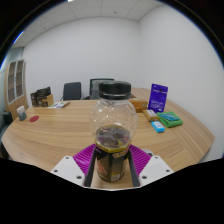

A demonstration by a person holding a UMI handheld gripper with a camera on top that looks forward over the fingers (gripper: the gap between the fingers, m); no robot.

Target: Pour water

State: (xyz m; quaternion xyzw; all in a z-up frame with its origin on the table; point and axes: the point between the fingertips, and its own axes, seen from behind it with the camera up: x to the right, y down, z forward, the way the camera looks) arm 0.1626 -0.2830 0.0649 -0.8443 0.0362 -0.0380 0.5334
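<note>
The jaws are closed on a clear jar (113, 135) with a dark lid, holding it upright above the near edge of the wooden counter (70, 125), and with no receiving vessel visible, any tilt risks spilling onto the counter.

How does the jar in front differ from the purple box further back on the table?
The jar is clear and rounded with a dark lid; the purple box is opaque and flat-sided. The jar sits between the gripper fingers, while the box stands far beyond them. The jar holds dark contents; the box's are hidden. Both are upright.
</note>
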